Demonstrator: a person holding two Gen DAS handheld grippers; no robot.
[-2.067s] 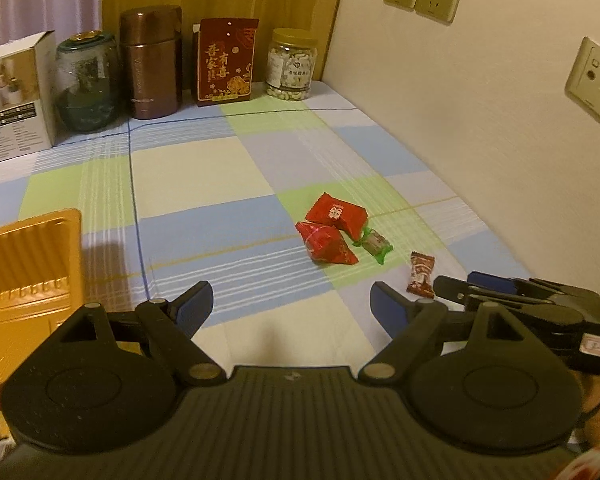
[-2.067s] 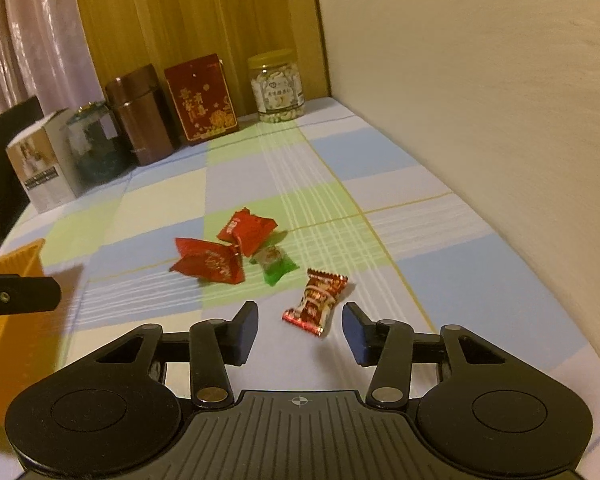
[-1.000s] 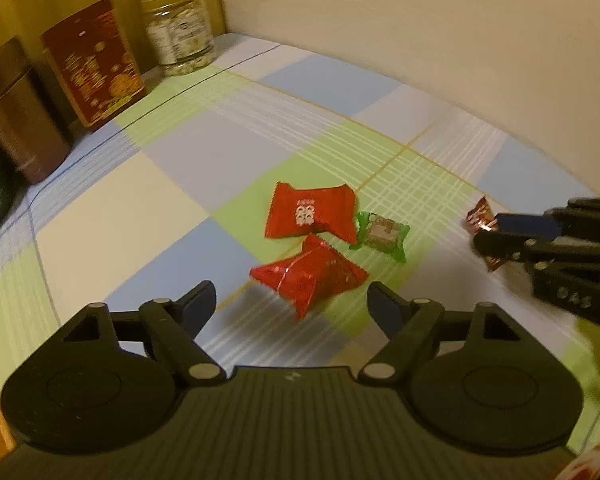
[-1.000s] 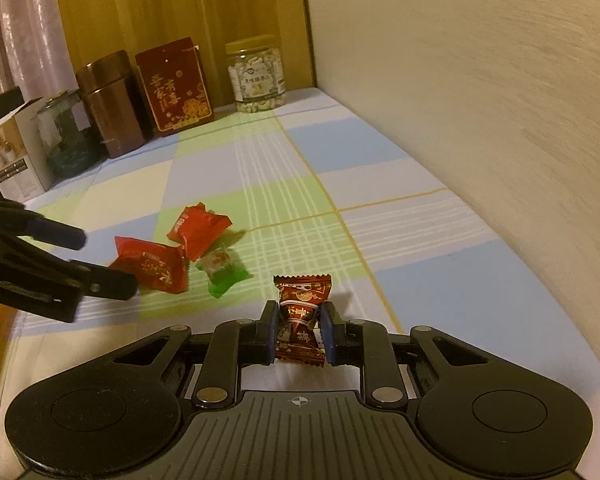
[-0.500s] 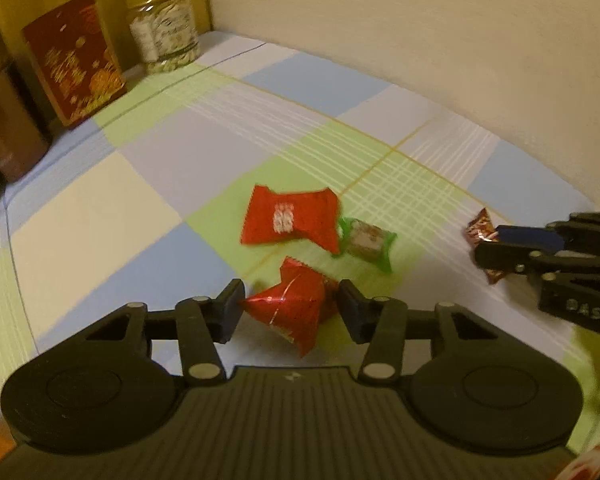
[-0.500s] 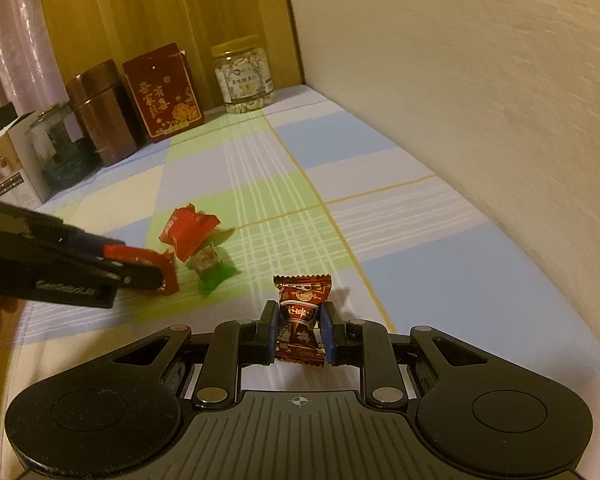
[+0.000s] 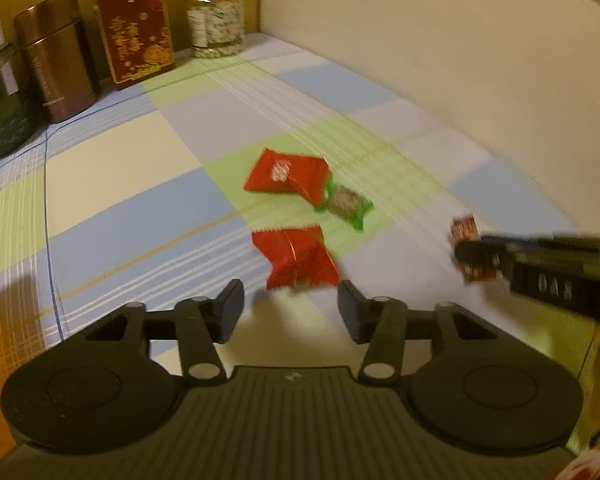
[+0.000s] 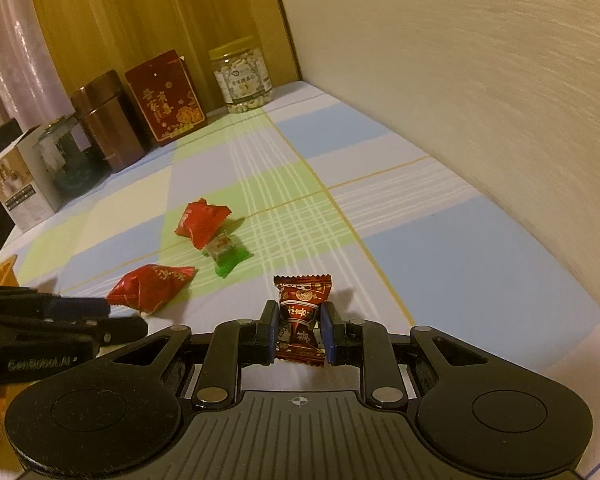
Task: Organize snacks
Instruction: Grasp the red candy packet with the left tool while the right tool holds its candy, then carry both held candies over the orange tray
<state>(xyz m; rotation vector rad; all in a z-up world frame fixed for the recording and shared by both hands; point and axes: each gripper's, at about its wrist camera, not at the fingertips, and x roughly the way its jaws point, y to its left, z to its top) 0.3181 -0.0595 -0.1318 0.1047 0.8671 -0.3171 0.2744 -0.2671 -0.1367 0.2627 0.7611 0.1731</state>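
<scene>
My right gripper point(image 8: 299, 334) is shut on a dark red wrapped candy point(image 8: 302, 312), held upright just above the checked cloth; the candy also shows in the left wrist view point(image 7: 466, 232). My left gripper point(image 7: 290, 308) is open, its jaws apart just short of a red snack packet point(image 7: 296, 258) lying on the cloth, which also shows in the right wrist view point(image 8: 152, 286). Beyond lie a second red packet point(image 7: 286, 174) and a green wrapped candy point(image 7: 346, 202), touching each other.
An orange tray point(image 8: 2, 274) sits at the left edge. At the back stand a brown tin point(image 7: 54, 54), a red box point(image 7: 136, 30), a nut jar point(image 7: 216, 18), a dark glass jar point(image 8: 66, 158) and a white carton point(image 8: 18, 188). A wall point(image 7: 460, 60) borders the right.
My left gripper had closed in around the red packet and has now backed off with its jaws wider; the packet lies free. My right gripper keeps its hold on the dark candy.
</scene>
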